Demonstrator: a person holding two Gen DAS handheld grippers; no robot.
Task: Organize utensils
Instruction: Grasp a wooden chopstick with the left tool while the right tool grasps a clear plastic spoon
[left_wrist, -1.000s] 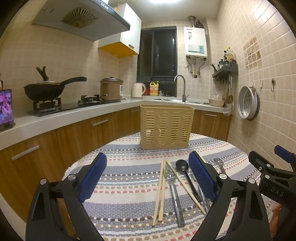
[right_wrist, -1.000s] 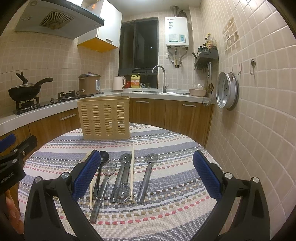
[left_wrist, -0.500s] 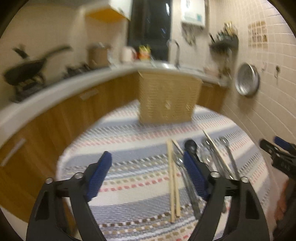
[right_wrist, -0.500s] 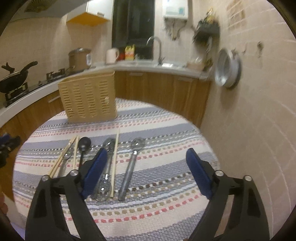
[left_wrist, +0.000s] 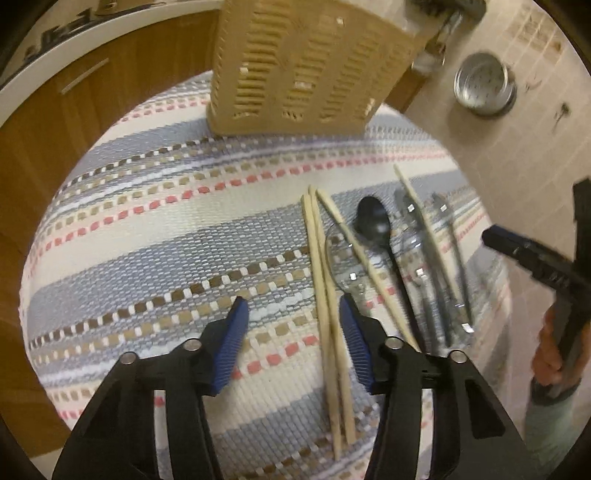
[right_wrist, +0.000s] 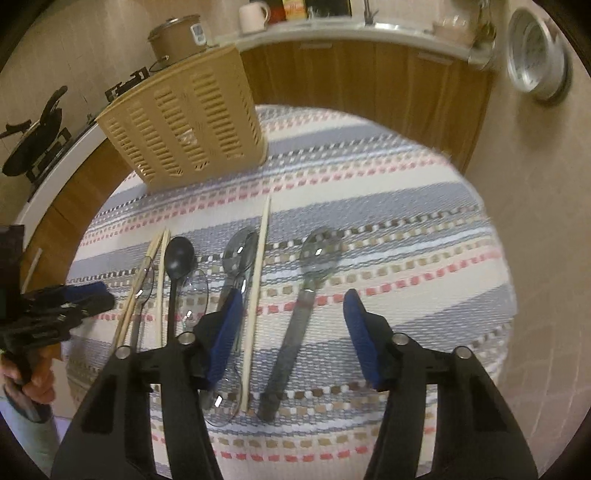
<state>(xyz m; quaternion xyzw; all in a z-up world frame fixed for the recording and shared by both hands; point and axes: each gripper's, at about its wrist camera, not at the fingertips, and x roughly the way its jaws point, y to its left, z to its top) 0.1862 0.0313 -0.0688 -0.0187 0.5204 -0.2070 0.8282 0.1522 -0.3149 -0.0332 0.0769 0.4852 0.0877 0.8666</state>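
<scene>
Utensils lie in a row on a round table with a striped cloth (left_wrist: 147, 236). A pair of wooden chopsticks (left_wrist: 325, 314) lies under my open left gripper (left_wrist: 291, 310), close to its right finger. Beside them lie a third chopstick (left_wrist: 365, 266), a black spoon (left_wrist: 373, 221) and several metal spoons. My open right gripper (right_wrist: 291, 306) hovers over a metal spoon (right_wrist: 303, 310) and a single chopstick (right_wrist: 256, 291). The black spoon also shows in the right wrist view (right_wrist: 179, 258). A beige slotted basket (left_wrist: 303, 62) (right_wrist: 188, 114) stands at the table's far side.
Wooden cabinets (right_wrist: 369, 81) and a counter curve behind the table. A tiled wall (right_wrist: 546, 221) with a hanging metal steamer pan (right_wrist: 535, 70) is at the right. A stove with a pan (right_wrist: 33, 144) is at the left.
Both grippers have tilted down and moved lower toward the utensils. Both have narrowed their opening somewhat. Nothing has been picked up.
</scene>
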